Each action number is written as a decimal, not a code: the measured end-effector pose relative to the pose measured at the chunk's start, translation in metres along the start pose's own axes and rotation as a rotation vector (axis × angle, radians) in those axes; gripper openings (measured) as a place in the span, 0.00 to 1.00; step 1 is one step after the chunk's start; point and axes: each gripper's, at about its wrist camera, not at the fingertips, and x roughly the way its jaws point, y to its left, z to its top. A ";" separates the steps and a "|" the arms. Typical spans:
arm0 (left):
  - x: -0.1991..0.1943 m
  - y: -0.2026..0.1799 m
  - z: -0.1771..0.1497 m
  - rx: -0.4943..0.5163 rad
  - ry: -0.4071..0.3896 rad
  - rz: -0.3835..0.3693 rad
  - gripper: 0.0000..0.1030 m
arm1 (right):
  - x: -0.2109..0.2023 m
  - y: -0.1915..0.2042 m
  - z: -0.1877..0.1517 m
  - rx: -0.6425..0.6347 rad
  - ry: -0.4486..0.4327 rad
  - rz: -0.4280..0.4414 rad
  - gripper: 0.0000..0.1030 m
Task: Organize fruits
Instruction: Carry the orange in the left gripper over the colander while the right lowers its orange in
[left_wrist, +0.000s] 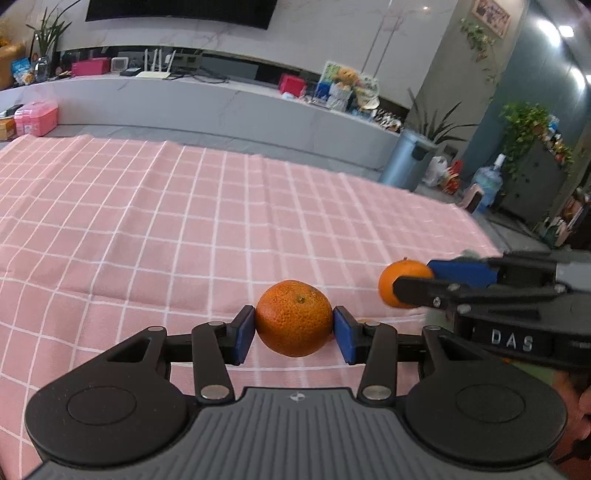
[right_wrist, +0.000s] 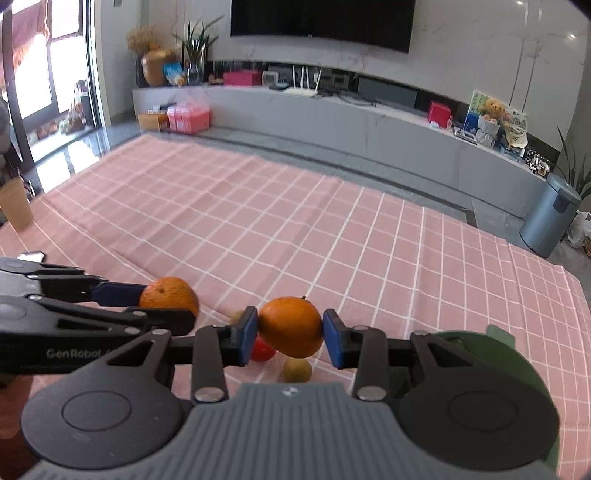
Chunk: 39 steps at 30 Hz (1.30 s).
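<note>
Left wrist view: my left gripper (left_wrist: 294, 334) pinches a speckled mandarin (left_wrist: 293, 323) between its blue pads, lifted above the pink checked tablecloth (left_wrist: 147, 221). My right gripper (right_wrist: 290, 338) likewise clamps a smoother orange (right_wrist: 291, 326). Beneath it a red fruit (right_wrist: 264, 350) and a small yellowish fruit (right_wrist: 297, 370) lie on the cloth, beside a green bowl (right_wrist: 517, 354).

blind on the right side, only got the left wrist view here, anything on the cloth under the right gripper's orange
Observer: Yes, a small red fruit lies on the pink cloth just below that orange.
Operator: anything else down there
Observer: A small yellowish fruit sits beside the red one.
Operator: any bowl or bin near
Observer: A dark green container shows behind the right gripper, its inside hidden.
</note>
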 end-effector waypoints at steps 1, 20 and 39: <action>-0.002 -0.004 0.002 0.004 -0.004 -0.008 0.50 | -0.006 0.000 -0.001 0.005 -0.008 0.002 0.34; 0.013 -0.115 0.002 0.219 0.071 -0.186 0.50 | -0.094 -0.063 -0.062 0.025 -0.003 -0.127 0.34; 0.074 -0.160 -0.016 0.351 0.247 -0.203 0.50 | -0.067 -0.113 -0.093 -0.002 0.085 -0.181 0.34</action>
